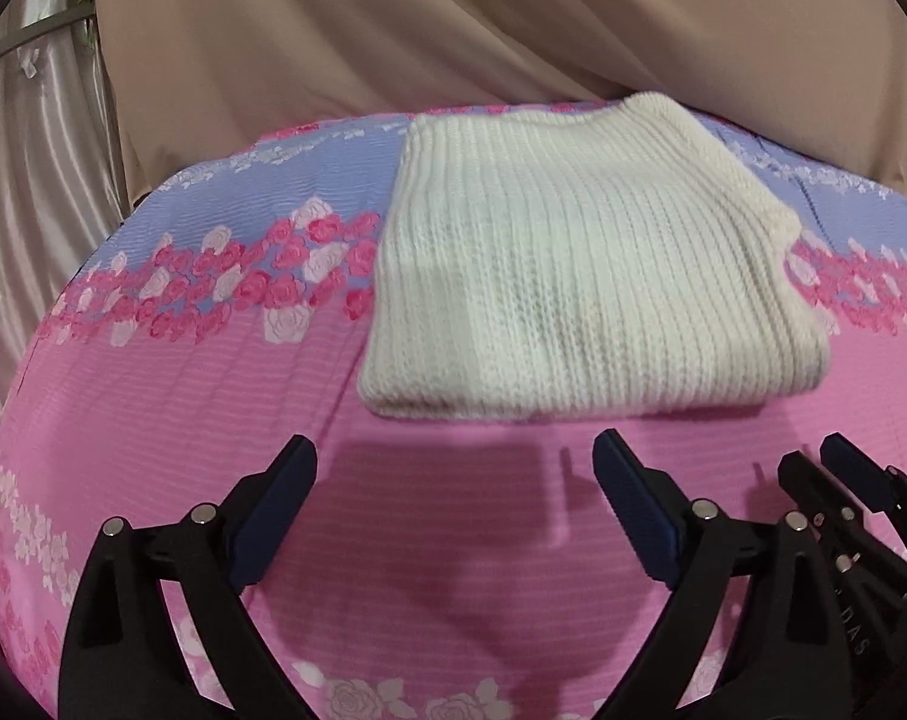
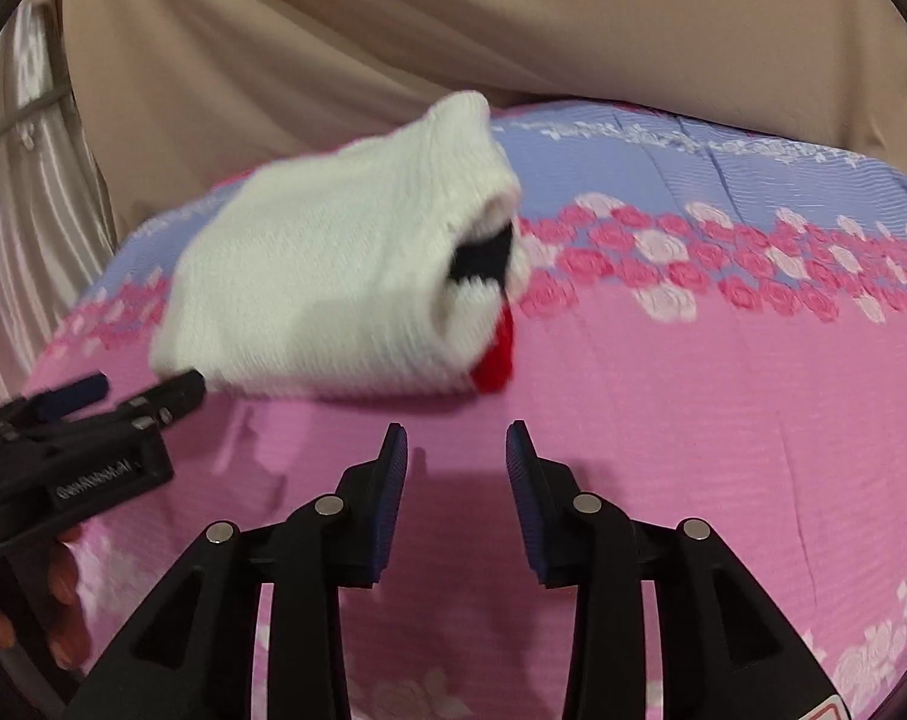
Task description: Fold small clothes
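Observation:
A white ribbed knit garment (image 1: 573, 276) lies folded into a thick rectangle on the pink and lilac floral bedspread (image 1: 153, 396). In the right wrist view the garment (image 2: 333, 282) shows a black patch and a red patch at its open right end. My left gripper (image 1: 453, 468) is open and empty, just short of the garment's near edge. My right gripper (image 2: 456, 450) is open and empty, also just short of the garment. It shows at the right edge of the left wrist view (image 1: 813, 468). The left gripper shows at the left of the right wrist view (image 2: 147, 393).
A beige curtain (image 1: 453, 18) hangs behind the bed. A shiny pale drape (image 1: 33, 180) hangs at the far left. The bedspread (image 2: 723, 390) stretches out to the right of the garment.

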The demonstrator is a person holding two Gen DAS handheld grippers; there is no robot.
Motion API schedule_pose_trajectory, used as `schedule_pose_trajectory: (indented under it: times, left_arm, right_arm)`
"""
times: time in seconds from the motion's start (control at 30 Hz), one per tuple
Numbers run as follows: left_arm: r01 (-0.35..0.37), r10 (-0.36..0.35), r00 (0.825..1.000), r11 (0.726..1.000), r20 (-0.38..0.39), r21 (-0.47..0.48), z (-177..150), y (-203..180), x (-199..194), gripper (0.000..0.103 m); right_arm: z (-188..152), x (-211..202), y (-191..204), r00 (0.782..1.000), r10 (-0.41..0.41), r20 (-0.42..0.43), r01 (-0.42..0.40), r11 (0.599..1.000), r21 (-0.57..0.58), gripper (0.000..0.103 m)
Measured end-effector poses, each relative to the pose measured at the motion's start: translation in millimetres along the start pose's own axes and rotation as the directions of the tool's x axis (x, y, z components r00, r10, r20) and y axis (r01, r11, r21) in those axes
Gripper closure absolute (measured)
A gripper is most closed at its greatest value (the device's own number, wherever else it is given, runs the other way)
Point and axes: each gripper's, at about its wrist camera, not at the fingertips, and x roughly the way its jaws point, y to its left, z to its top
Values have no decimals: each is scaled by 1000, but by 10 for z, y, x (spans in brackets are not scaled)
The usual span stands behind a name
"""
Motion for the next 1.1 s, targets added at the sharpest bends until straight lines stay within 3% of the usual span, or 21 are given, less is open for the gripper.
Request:
schedule_pose_trajectory:
  times: [0.3,0.67,1.1]
  left_arm:
    - [-13,13,1000,999,-8,-36,-269,-75,108,12]
    - [-45,45,999,995,-2,-86,-296,-12,75,13]
    - [-51,52,998,996,22,-71,-301,-46,24,16]
  right_arm:
    - [-180,7,80,1000,-11,-15,11,1000,-5,53]
    - [-192,17,200,999,-43,-11,42,998,-54,52]
    - [-200,0,206,997,-78,5,78,996,-40,52]
